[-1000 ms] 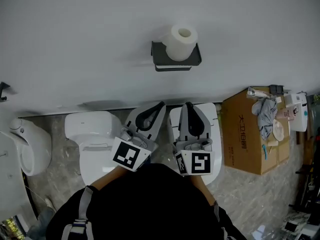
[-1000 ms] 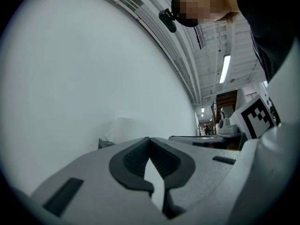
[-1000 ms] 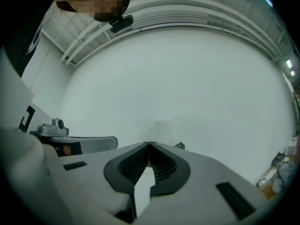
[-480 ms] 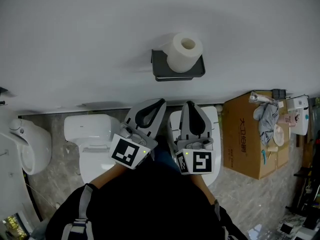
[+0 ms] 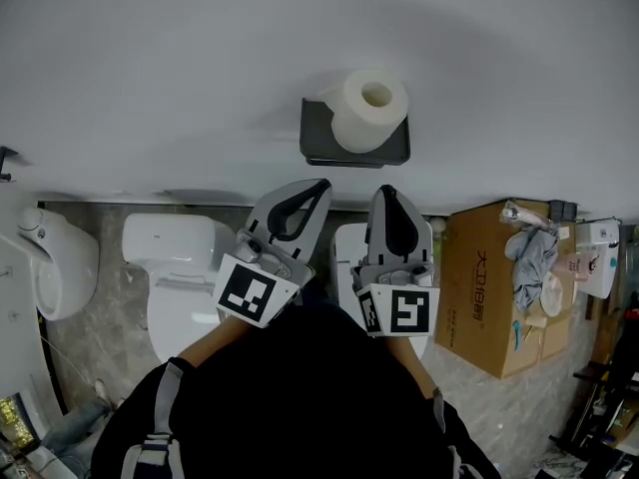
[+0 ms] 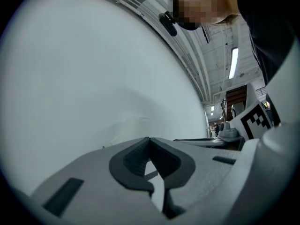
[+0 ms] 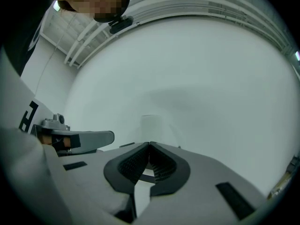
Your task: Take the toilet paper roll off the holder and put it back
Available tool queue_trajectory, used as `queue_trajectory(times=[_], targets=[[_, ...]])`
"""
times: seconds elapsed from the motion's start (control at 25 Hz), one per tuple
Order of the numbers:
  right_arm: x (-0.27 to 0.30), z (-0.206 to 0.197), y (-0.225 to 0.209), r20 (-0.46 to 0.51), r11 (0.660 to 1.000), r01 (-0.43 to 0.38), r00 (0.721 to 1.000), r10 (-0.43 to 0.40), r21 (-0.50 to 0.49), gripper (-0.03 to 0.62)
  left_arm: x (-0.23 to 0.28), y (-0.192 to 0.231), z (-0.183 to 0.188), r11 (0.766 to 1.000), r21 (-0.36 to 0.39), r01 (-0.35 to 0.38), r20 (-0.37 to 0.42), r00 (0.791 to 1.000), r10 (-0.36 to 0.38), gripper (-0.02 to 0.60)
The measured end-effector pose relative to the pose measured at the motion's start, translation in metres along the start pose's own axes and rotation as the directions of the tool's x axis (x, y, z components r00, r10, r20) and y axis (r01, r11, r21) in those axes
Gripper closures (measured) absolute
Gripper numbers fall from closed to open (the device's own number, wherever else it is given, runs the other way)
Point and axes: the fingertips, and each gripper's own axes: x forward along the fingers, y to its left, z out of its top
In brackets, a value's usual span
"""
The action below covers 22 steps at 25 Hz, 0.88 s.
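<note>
A white toilet paper roll (image 5: 367,110) sits on a dark grey wall holder (image 5: 355,140) in the head view, on the pale wall above both grippers. In the right gripper view the roll (image 7: 152,126) shows faintly, straight ahead past the jaw tips. My left gripper (image 5: 321,184) is shut with nothing in it and points up and right, below and left of the holder. My right gripper (image 5: 386,190) is also shut and empty, directly under the holder. The left gripper (image 6: 149,139) faces bare wall in its own view. The right gripper's (image 7: 149,144) tips meet.
Two white toilets stand below the wall: one toilet (image 5: 182,267) at the left, another toilet (image 5: 347,252) under the grippers. A urinal (image 5: 58,267) is at the far left. A cardboard box (image 5: 497,285) with cloths and small items stands at the right.
Both grippers have moved forward toward the wall and the holder, still shut. The roll and holder look a little larger and nearer.
</note>
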Motion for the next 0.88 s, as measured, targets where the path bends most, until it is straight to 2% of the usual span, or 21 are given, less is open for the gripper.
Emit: queue_trajectory(times=[0.6,0.72,0.88], targets=[[0.025,0.011,-0.017,0.026,0.991,-0.133,0.991,0.133,0.005,0.571,0.033,0.002,0.021,0.995,0.028,-0.100,0.039,0.994,0.099,0.575],[0.028,0.014,-0.019,0.031,0.991,-0.134,0.991,0.133,0.007,0.571,0.038,0.006,0.028,0.994,0.036,-0.101,0.071,0.993,0.099,0.575],[0.034,0.018,-0.022,0.040,0.993,-0.118,0.992,0.118,-0.005,0.571,0.045,0.011,0.029,0.996,0.029,-0.087,0.050,0.995,0.085,0.575]])
